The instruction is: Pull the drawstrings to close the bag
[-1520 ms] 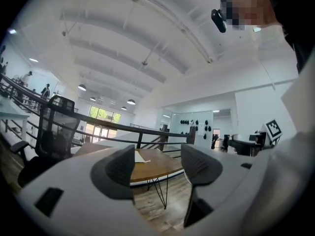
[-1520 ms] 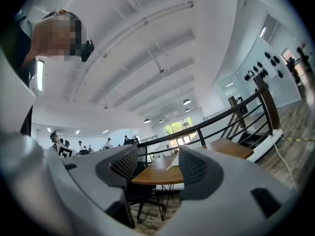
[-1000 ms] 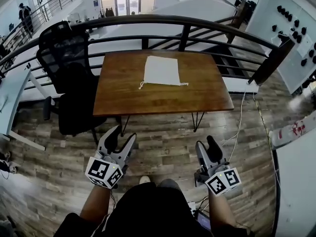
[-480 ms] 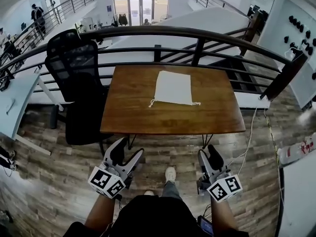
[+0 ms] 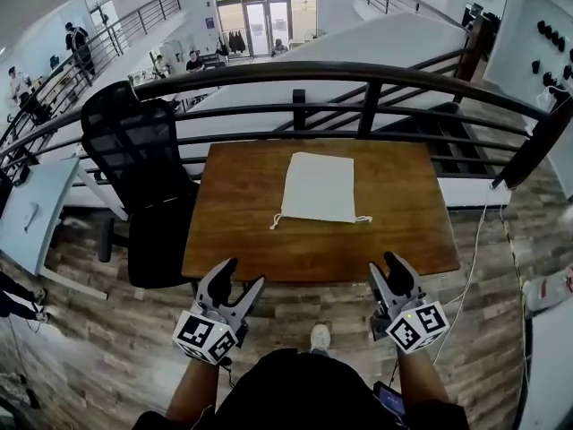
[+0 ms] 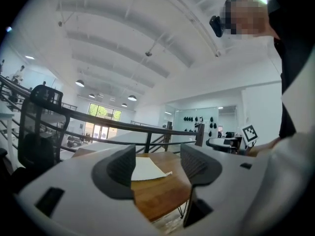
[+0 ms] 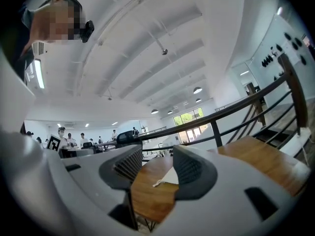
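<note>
Off the counter's (image 5: 235,240) near edge, toward its left, the left tongs (image 5: 243,274) hang over the wooden floor (image 5: 107,330), jaws opening with nothing between them. The flat white bag (image 5: 319,187) lies at the counter's middle, drawstrings (image 5: 278,221) trailing from its near corners. Off the near right corner, the right tongs (image 5: 385,267) stand parted and empty.
</note>
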